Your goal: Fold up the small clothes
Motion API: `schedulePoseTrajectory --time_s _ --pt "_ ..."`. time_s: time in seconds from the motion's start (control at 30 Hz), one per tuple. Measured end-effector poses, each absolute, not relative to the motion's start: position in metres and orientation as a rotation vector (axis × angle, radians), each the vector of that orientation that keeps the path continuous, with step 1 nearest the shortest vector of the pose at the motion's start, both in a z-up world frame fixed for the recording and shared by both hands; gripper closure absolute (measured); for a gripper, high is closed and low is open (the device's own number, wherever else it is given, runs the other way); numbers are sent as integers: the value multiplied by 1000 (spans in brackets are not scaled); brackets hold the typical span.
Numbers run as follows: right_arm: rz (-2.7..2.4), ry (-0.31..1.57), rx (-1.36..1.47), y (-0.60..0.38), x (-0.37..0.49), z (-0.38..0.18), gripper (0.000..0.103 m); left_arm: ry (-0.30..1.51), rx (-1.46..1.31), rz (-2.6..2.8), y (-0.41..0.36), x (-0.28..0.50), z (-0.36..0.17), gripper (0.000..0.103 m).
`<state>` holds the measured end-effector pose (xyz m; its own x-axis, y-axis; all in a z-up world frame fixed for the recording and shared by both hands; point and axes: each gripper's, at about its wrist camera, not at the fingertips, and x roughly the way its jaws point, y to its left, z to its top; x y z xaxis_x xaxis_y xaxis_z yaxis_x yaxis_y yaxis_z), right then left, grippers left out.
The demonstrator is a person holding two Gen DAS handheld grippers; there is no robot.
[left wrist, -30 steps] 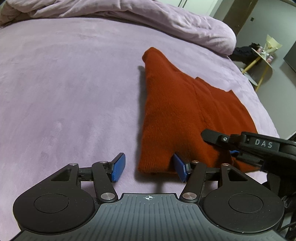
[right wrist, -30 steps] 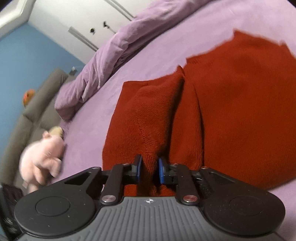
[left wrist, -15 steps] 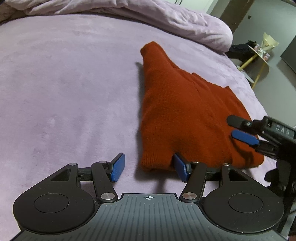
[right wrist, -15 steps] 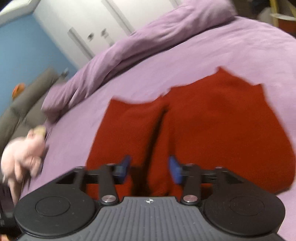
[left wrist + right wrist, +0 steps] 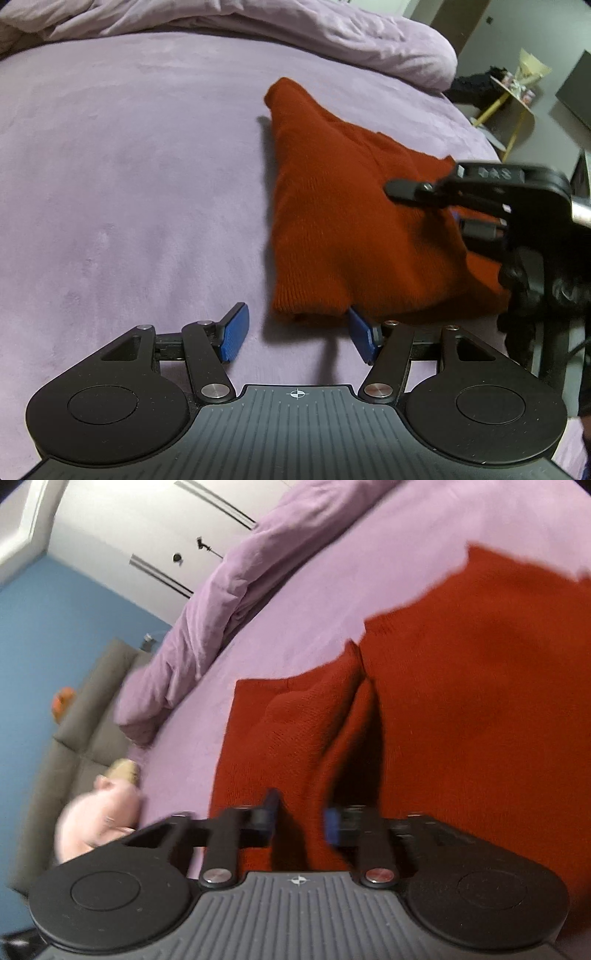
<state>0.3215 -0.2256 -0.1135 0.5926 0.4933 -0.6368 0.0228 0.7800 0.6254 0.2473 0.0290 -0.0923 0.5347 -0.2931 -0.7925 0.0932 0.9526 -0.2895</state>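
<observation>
A bed [image 5: 129, 177] covered in a lilac plush sheet fills most of both views. A rumpled lilac duvet [image 5: 295, 33] lies bunched along its far edge. Beyond the bed in the left wrist view stands a small yellow-legged side table [image 5: 517, 99] with small items on top. The right wrist view shows a blue wall [image 5: 48, 635], white wardrobe doors [image 5: 147, 531], a grey sofa [image 5: 74, 738] and a blurred pink plush toy [image 5: 99, 816] beside the bed.
</observation>
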Motion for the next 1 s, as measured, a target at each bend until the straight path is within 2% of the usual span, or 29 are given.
schedulePoseTrajectory --time_s 0.1,0.27,0.33,0.43,0.5,0.73,0.8,0.87,0.9,1.0 --pt "279 833 385 -209 314 -82 89 973 -203 -249 18 246 -90 39" --pt "225 691 214 -220 298 -31 90 973 -143 -201 -1 254 -91 39" --pt "185 690 156 -232 292 -29 90 966 -180 -192 -3 258 -90 40" --pt "124 775 88 -248 287 -56 90 970 -204 -178 -8 265 -95 37" --pt "97 828 110 -263 286 -78 88 985 -209 -189 -13 267 -98 37" --pt "123 861 550 -306 290 -101 64 990 -185 -202 -21 265 -100 39" --pt "133 869 533 -299 298 -105 64 991 -177 -199 -27 267 -99 39" --pt "118 869 414 -285 304 -103 76 988 -155 -206 -33 266 -98 38" --pt "112 860 320 -274 306 -98 87 987 -138 -205 -37 265 -98 37" --pt "78 734 26 -248 299 -68 90 972 -86 -182 -43 265 -97 34"
